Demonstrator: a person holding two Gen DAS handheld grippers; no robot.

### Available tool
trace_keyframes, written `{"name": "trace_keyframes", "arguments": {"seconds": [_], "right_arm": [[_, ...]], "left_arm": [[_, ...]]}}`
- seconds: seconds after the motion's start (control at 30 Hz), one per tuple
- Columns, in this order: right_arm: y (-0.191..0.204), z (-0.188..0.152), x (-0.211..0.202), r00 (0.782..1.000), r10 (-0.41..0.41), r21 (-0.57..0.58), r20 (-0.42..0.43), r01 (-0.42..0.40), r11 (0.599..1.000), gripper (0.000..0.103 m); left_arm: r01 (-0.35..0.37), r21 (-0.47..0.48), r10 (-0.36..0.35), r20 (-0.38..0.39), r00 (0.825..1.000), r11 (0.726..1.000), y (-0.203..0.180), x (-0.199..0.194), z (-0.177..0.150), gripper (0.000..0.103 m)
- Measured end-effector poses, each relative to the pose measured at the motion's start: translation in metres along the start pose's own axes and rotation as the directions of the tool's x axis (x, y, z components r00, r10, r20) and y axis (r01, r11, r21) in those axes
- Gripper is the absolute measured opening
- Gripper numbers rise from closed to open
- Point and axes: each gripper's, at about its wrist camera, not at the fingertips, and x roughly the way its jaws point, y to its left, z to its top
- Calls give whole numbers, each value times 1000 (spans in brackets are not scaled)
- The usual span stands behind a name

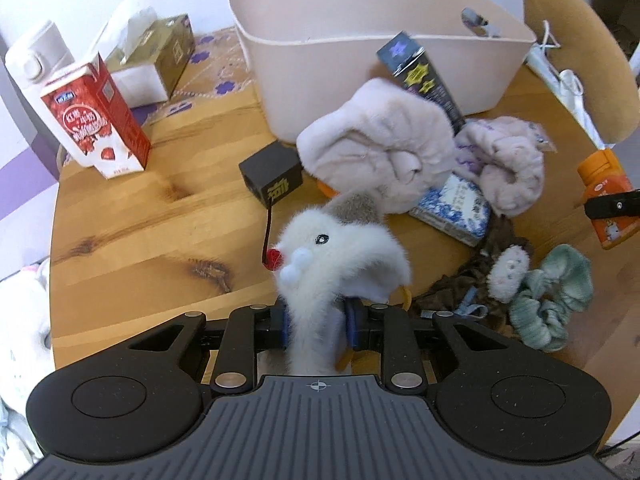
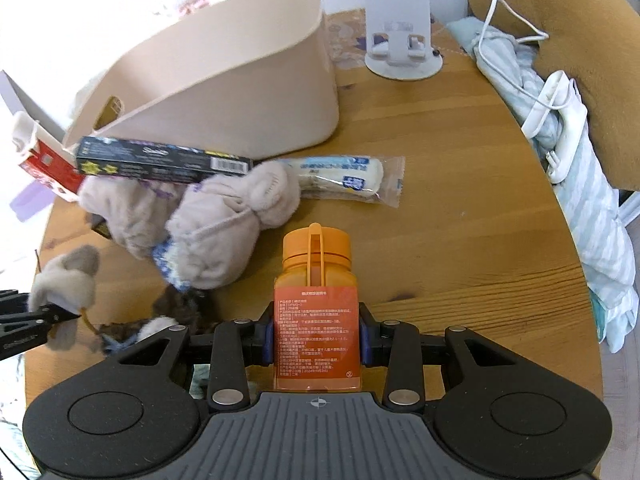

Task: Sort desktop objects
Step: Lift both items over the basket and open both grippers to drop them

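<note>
Two tools are loaded, apparently for dropping things into the bin. Nearest, the left tool (image 1: pixel 316 326) pinches a white plush toy (image 1: pixel 340 252) by its neck, and the right tool (image 2: pixel 316 336) clamps an orange bottle (image 2: pixel 316 280) upright. Beyond, gloves (image 1: pixel 380 152) and boxes (image 1: pixel 452 208) clutter the surface (image 1: pixel 140 220). Toward the far edge stands the beige bin (image 1: pixel 360 64), open-topped.

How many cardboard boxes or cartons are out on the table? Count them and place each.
4, more may be hidden. Red milk carton at far left; tissue box behind it; small black box mid-table; long dark box leaning on the bin.
</note>
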Motion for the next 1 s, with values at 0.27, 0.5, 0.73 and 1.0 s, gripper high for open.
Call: {"name": "trace_keyframes", "arguments": {"seconds": [0.27,0.5,0.73,1.0], "right_arm": [[7,10,-27,997,38,-5,64,-37,999,35],[14,26,-43,991,43,-31,124,-39,999,35],[16,48,-51,985,72,-33,160,-68,997,35],[17,80,-54,978,88,-57,191,-79,995,35]], "left_arm": [[-26,-5,26,34,999,1000,2,-15,5,25],[-30,12,28,118,993,999,1,-40,24,25],[-32,34,24,205,978,999,-5,-62,51,25],[-51,60,32,283,959,997,-13,-71,86,25]]}}
